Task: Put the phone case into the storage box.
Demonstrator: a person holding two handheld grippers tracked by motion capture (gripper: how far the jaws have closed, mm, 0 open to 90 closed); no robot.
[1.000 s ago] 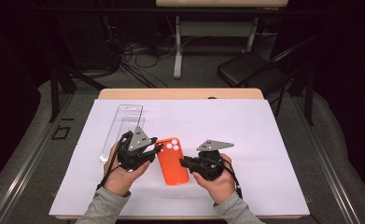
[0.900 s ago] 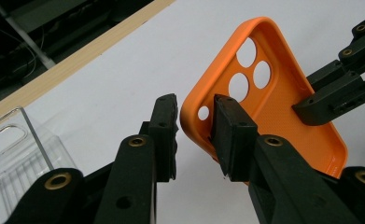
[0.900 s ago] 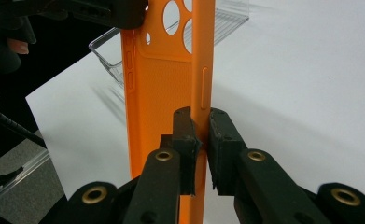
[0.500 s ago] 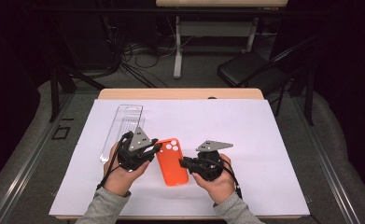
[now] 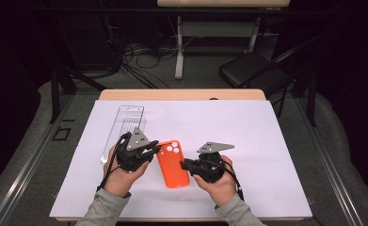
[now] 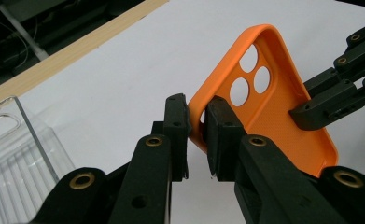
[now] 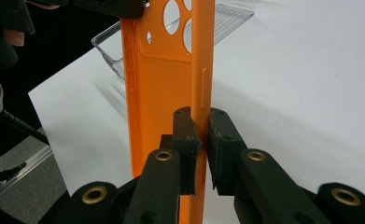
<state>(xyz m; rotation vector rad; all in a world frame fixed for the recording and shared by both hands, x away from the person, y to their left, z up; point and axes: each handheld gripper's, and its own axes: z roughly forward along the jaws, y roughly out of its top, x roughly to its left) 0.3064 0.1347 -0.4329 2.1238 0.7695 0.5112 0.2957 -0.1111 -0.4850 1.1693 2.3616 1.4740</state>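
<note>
Orange phone case (image 5: pixel 172 163) sits just right of the clear case (image 5: pixel 124 131), held between both grippers over the white sheet (image 5: pixel 266 141) on the worktop. Left gripper (image 6: pixel 196 135) jaws have just been closing and now pinch the case's thin side wall near the camera-hole corner. Right gripper (image 7: pixel 201 140) jaws are narrow, clamped on the opposite rim just below the side button.

Risks, as a judgement: both grips are on thin flexible lips only, so the case can twist or pop out if either hand pulls or rotates unevenly. Left bite is close to the corner, so it could slide off the curve. Squeezing hard may buckle the wall.

Orange case: soft-looking matte rubbery shell, fine grained inner face, rounded corners, three round lens cutouts plus a small hole. Clear case: rigid-looking transparent plastic, ribbed, glossy, lying flat, well clear of the jaws. White sheet smooth, worktop edge pale wood
</note>
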